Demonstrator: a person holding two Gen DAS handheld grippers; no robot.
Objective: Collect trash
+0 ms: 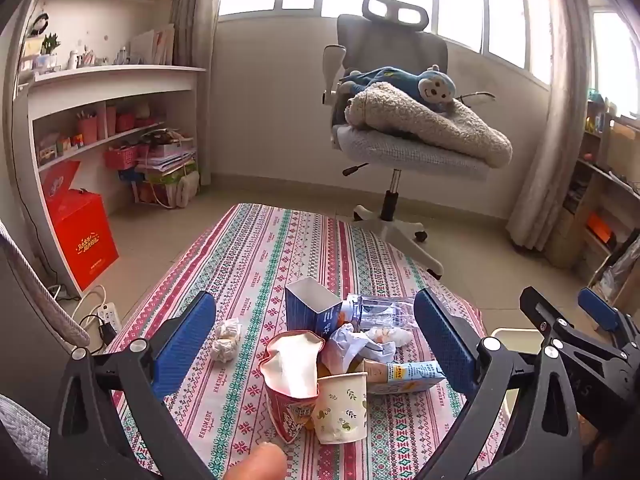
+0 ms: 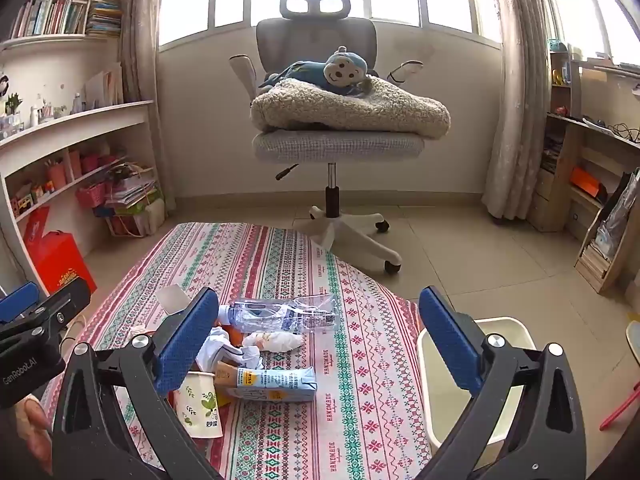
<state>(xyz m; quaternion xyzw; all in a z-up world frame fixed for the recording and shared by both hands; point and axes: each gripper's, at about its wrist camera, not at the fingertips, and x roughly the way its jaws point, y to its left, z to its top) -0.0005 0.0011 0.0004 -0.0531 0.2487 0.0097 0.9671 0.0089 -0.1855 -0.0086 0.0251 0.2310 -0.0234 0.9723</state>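
- The left gripper (image 1: 316, 344) hangs above the near end of the table with its jaws spread wide and nothing between the blue pads; the trash pile shows in the gap below them
- The right gripper (image 2: 320, 344) is released too, jaws wide apart, grasping nothing, over the right part of the table
- The table (image 1: 256, 248) wears a striped patterned cloth in pink, green and white
- The trash sits in a loose heap near the front of the table: a torn red and white bag (image 1: 290, 384) stands open, touching a paper cup (image 1: 342, 408) with a leaf print just to its right
- Behind the cup lies a flat light blue carton (image 2: 272, 384) on its side, beside a crumpled white and blue wrapper (image 2: 228, 350)
- A crushed clear plastic bottle (image 2: 280, 314) lies on its side further back, with a wadded tissue (image 2: 274, 340) just in front of it
- A dark blue carton (image 1: 310, 306) with its top open stands upright at the back of the heap
- Two small balls of crumpled paper (image 1: 226, 338) lie apart from the heap, to its left
- A white bin (image 2: 508, 332) stands on the floor just beside the table's right edge
- Beyond the table an office chair (image 2: 328, 80) holds a fleece blanket and a blue monkey toy (image 2: 336, 70)
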